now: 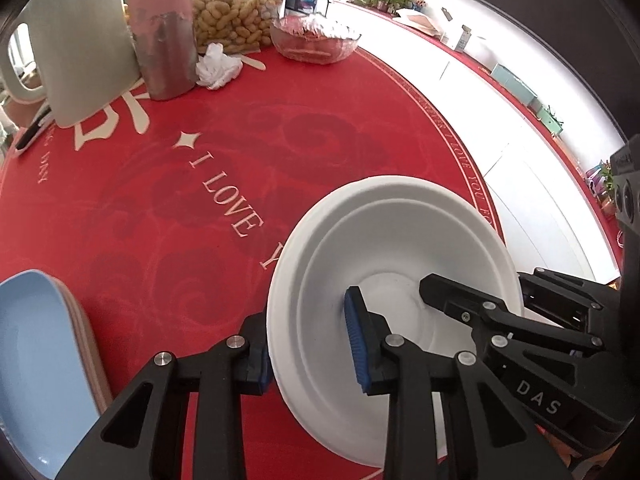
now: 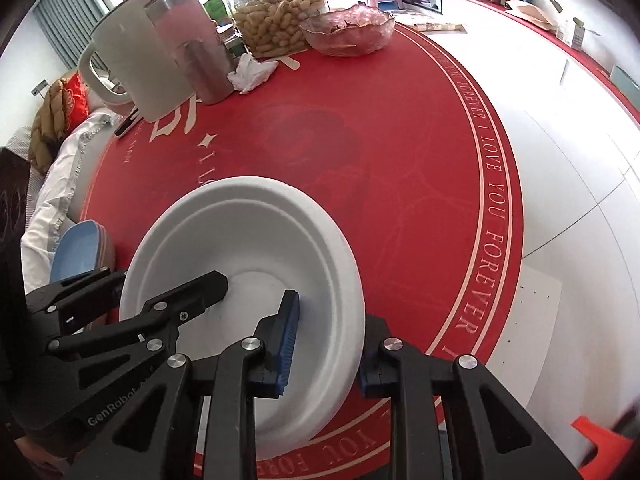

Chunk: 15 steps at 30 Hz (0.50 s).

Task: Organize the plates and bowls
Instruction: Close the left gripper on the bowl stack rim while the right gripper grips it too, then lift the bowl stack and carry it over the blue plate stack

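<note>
A white bowl (image 1: pixel 396 236) sits on the red round table (image 1: pixel 200 168); it looks like two nested bowls. My left gripper (image 1: pixel 308 344) straddles its left rim, one blue pad inside and one outside, jaws still apart. My right gripper (image 2: pixel 326 344) straddles the right rim of the same bowl (image 2: pixel 248 232) the same way, one pad inside, one outside. Each gripper shows in the other's view, the right one in the left wrist view (image 1: pixel 480 312) and the left one in the right wrist view (image 2: pixel 140 316). A stack of plates with a blue one on top (image 1: pixel 36 356) lies at the left, also in the right wrist view (image 2: pixel 80 248).
At the table's far side stand a white jug (image 1: pixel 80 40), a pink bottle (image 1: pixel 164 28), a bag of peanuts (image 1: pixel 232 16), a glass bowl (image 1: pixel 316 38) and a crumpled tissue (image 1: pixel 218 66). A phone (image 1: pixel 32 130) lies by the jug. The table edge (image 2: pixel 504 216) curves to the right.
</note>
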Each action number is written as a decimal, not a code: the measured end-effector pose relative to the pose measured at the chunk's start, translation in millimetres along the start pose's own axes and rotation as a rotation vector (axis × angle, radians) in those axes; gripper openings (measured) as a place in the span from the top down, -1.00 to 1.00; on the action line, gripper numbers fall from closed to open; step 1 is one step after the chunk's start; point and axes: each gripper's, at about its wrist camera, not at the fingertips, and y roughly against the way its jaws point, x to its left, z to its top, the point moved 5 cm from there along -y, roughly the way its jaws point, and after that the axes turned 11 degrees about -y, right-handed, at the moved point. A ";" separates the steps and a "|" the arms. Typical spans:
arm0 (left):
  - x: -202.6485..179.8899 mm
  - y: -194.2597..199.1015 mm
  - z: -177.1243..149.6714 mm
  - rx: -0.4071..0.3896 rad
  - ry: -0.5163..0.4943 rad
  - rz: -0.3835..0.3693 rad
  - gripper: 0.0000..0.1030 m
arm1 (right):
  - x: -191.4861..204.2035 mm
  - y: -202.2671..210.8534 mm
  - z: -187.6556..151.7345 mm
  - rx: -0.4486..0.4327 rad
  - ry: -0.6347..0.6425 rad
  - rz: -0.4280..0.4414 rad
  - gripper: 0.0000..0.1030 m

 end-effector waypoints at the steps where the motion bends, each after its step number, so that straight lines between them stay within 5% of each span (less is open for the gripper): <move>1: 1.1 4.0 0.0 -0.010 -0.003 0.010 0.35 | 2.6 1.9 -0.3 -0.002 0.002 0.001 0.50; 15: 35.1 50.5 -8.7 -0.117 0.017 0.061 0.33 | 58.1 23.6 1.2 -0.033 0.077 0.004 0.50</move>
